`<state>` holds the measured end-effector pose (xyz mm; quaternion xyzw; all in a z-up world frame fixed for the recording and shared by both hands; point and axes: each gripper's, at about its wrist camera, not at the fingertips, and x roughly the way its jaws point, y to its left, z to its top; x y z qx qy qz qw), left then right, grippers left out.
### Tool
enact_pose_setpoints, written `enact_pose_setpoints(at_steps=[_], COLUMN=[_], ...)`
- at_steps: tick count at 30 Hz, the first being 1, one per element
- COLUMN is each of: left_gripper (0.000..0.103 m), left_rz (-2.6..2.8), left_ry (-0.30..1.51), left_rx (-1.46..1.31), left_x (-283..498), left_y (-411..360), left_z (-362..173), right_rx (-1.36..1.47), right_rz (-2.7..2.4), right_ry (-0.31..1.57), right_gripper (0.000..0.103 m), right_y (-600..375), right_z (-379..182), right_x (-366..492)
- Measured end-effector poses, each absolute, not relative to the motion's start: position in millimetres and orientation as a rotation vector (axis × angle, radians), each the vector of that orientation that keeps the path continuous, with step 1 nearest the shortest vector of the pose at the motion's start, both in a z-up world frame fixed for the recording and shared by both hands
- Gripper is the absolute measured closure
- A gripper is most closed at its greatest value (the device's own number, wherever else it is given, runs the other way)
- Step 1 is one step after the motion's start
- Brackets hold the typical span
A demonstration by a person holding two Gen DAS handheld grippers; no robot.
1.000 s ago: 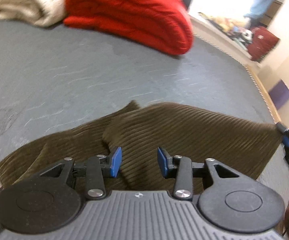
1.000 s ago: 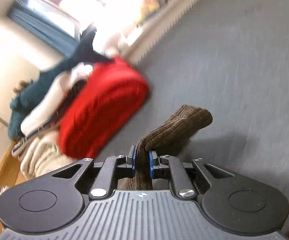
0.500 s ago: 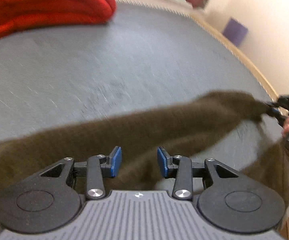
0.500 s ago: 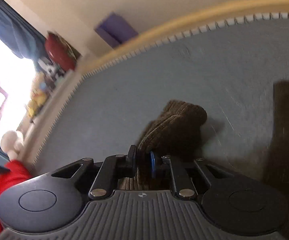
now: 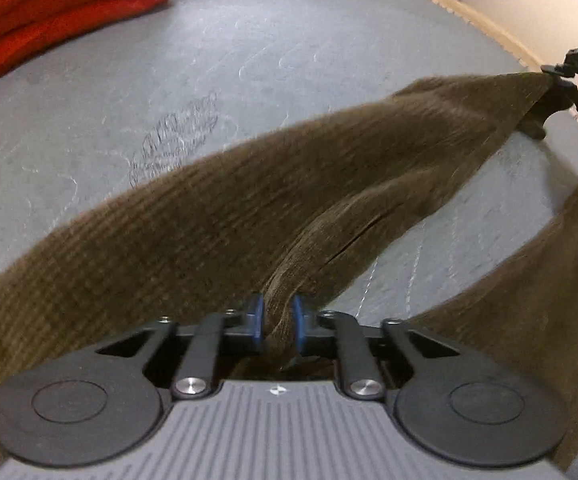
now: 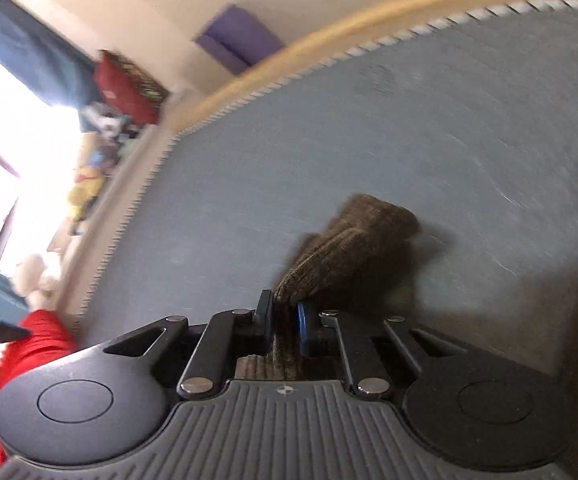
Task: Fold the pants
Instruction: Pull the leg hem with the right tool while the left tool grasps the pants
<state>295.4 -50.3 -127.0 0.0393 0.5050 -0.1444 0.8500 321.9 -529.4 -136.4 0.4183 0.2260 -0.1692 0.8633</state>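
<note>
Two tongs [image 5: 276, 322] [image 6: 283, 326] closing, pinching brown pants [image 5: 249, 208] over grey mat [image 5: 249, 40].

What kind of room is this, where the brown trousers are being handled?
Probably a bedroom or playroom at home: a grey mat edged with a wooden border, a folded red blanket on it, and soft toys heaped by a bright window.

Brown ribbed pants [image 5: 289, 184], grey mat [image 5: 249, 40]

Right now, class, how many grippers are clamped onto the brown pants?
2. The left gripper pinches a bunched fold of the brown pants, its jaws closing. The right gripper grips the far corner, its jaws also closing; it shows at the left view's right edge.
</note>
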Motion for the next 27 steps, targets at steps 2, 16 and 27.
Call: enact_pose_setpoints(at_steps=[2, 16, 27], left_gripper=[0.089, 0.057, 0.042], left_rz=[-0.318, -0.552, 0.194], left_ry=[1.037, 1.055, 1.043], left_rx=[0.087, 0.139, -0.302], left_x=[293.8, 258.0, 289.2], left_y=[-41.3, -18.0, 179.9], left_z=[-109.1, -78.4, -82.1], right_rx=[0.84, 0.581, 0.549], right_rz=[-0.32, -1.024, -0.312], right_ry=[0.427, 0.777, 0.75], right_gripper=[0.092, 0.087, 0.05], right_y=[-523.1, -538.0, -422.6], right_z=[-112.0, -121.2, -138.8], right_x=[319.5, 264.7, 352.5])
